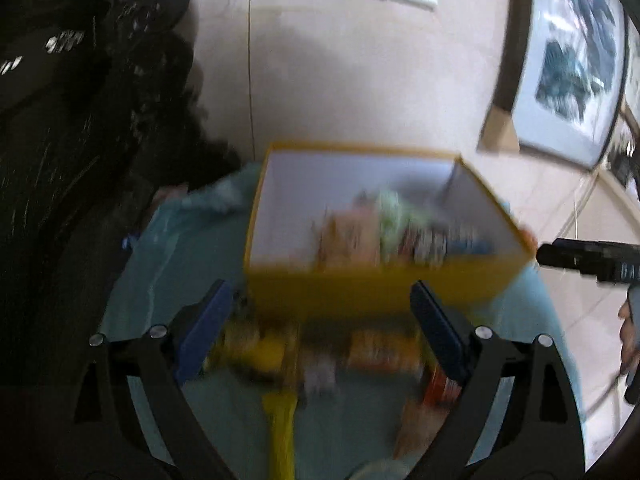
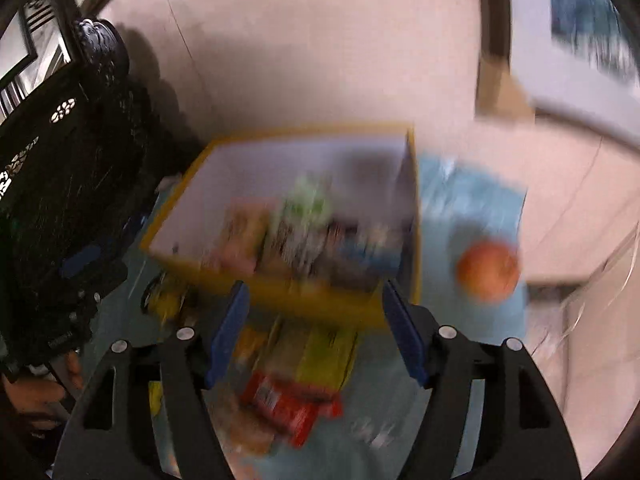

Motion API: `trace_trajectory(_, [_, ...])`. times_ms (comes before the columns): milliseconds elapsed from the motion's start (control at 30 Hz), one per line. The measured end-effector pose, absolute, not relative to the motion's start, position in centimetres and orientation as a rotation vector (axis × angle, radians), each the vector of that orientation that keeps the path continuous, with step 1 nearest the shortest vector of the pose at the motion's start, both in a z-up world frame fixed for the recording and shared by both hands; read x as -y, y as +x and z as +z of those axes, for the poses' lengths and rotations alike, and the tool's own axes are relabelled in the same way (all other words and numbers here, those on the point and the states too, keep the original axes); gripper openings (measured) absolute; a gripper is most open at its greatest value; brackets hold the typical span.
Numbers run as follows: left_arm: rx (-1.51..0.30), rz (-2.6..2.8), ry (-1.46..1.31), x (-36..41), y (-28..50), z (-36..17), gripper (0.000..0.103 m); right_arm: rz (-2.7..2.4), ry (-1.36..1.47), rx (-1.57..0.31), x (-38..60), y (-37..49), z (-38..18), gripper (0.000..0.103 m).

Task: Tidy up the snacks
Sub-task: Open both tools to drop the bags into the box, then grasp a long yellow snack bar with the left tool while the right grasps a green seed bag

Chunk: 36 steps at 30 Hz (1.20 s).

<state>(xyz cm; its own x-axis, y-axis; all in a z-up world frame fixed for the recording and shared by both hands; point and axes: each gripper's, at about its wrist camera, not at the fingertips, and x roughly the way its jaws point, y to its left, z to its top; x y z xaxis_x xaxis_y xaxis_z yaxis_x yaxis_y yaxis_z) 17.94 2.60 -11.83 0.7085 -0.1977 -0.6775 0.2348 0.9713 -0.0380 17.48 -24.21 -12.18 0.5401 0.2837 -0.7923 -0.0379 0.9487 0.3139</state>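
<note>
A yellow box [image 1: 372, 292] with white inner walls fills the middle of both views, standing on a pale blue cloth [image 2: 472, 200]. Blurred snack packets [image 2: 304, 232] lie packed in its right half; no print on them can be read. Loose snack wrappers [image 2: 296, 364], yellow, orange and red, lie on the cloth at lower centre, just before the box. The left gripper [image 1: 320, 328] hangs spread wide over them, nothing pinched. The right gripper [image 2: 316, 328] is likewise spread and empty. An orange fruit [image 2: 488, 268] sits right of the box.

Left gripper [image 1: 320, 328] & right gripper [image 2: 314, 330]: jaws apart, empty, angled down.
</note>
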Motion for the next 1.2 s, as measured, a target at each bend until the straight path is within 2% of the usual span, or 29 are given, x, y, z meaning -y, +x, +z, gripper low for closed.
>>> trace_trajectory(233, [-0.849,-0.207,0.173,-5.3,11.6,-18.5,0.092,0.191,0.241,-1.078,22.4,14.3,-17.6,0.070])
trace_trajectory(533, [-0.922,-0.149,0.137,-7.9,11.3,-23.4,0.092,0.209,0.142,-1.120,18.9,16.7,-20.6,0.070])
trace_trajectory(667, [-0.946,-0.153,0.148,-7.8,11.8,-25.0,0.092,0.166,0.165,-1.173,18.7,19.5,-22.3,0.076])
trace_trajectory(767, [-0.981,-0.155,0.175,-7.3,12.3,-26.4,0.092,0.151,0.190,-1.178,18.3,20.8,-23.1,0.086])
trace_trajectory(867, [-0.968,-0.139,0.160,-7.2,12.5,-26.9,0.100,0.127,0.174,-1.185,17.4,22.0,-23.9,0.098])
trace_trajectory(967, [-0.984,-0.149,0.111,-7.8,12.7,-27.2,0.099,0.091,0.084,-1.212,15.9,22.4,-24.9,0.101])
trace_trajectory(1000, [-0.975,-0.174,0.126,-7.6,12.5,-27.0,0.087,0.101,0.092,-1.197,15.8,22.3,-24.8,0.092])
trace_trajectory(1033, [-0.964,-0.203,0.138,-7.4,12.3,-26.9,0.076,0.110,0.101,-1.193,15.8,22.2,-24.6,0.087])
trace_trajectory(1100, [-0.948,-0.282,0.165,-6.2,11.6,-26.3,0.020,0.127,0.070,-1.177,15.5,21.9,-23.9,0.072])
trace_trajectory(1167, [-0.963,-0.310,0.120,-6.2,11.3,-26.0,0.020,0.152,0.086,-1.156,15.7,21.2,-23.2,0.067])
trace_trajectory(1200, [-0.970,-0.315,0.091,-6.5,11.2,-25.9,0.020,0.174,0.120,-1.145,16.2,20.8,-22.7,0.056])
